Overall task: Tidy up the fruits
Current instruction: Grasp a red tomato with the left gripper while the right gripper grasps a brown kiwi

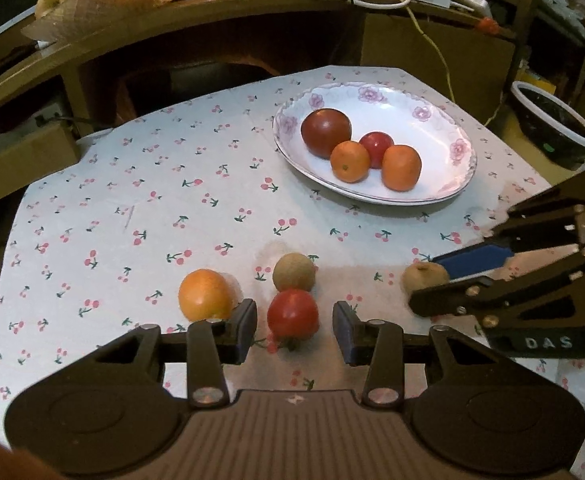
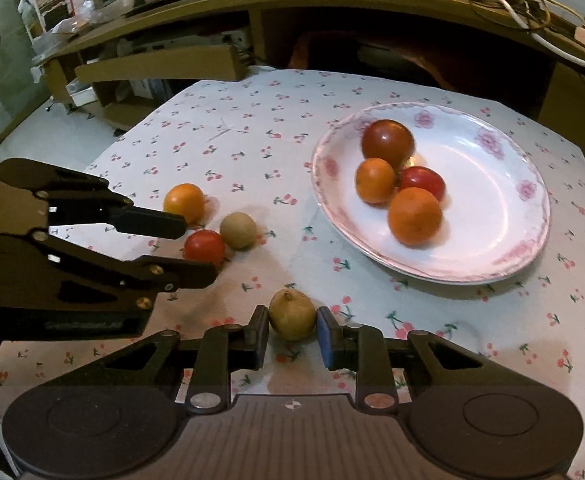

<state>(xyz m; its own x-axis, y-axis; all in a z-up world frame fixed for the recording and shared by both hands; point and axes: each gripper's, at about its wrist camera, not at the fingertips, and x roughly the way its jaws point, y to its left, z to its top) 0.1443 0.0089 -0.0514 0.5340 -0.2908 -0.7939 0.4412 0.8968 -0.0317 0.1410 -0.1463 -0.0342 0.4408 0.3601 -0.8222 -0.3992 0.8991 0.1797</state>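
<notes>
From the left wrist, the left gripper (image 1: 294, 330) sits low over the cherry-print tablecloth (image 1: 132, 200), fingers spread wide with a glossy red tomato (image 1: 292, 314) between them, a gap on each side. A round tan fruit (image 1: 294, 272) touches the tomato just behind, and an orange (image 1: 204, 294) rests beside the left finger. Off to the right, the right gripper (image 1: 428, 280) has its fingers around a brownish, rough-skinned fruit (image 1: 422, 276). Further back, a flowered white plate (image 1: 444, 120) holds a dark red tomato, a small red one and two oranges. From the right wrist, the right gripper (image 2: 292, 334) has both pads pressed against that yellowish-brown fruit (image 2: 292, 318), stem nub up, sitting on the cloth. The left gripper (image 2: 192, 248) reaches in, fingers apart around the tomato (image 2: 204, 246).
</notes>
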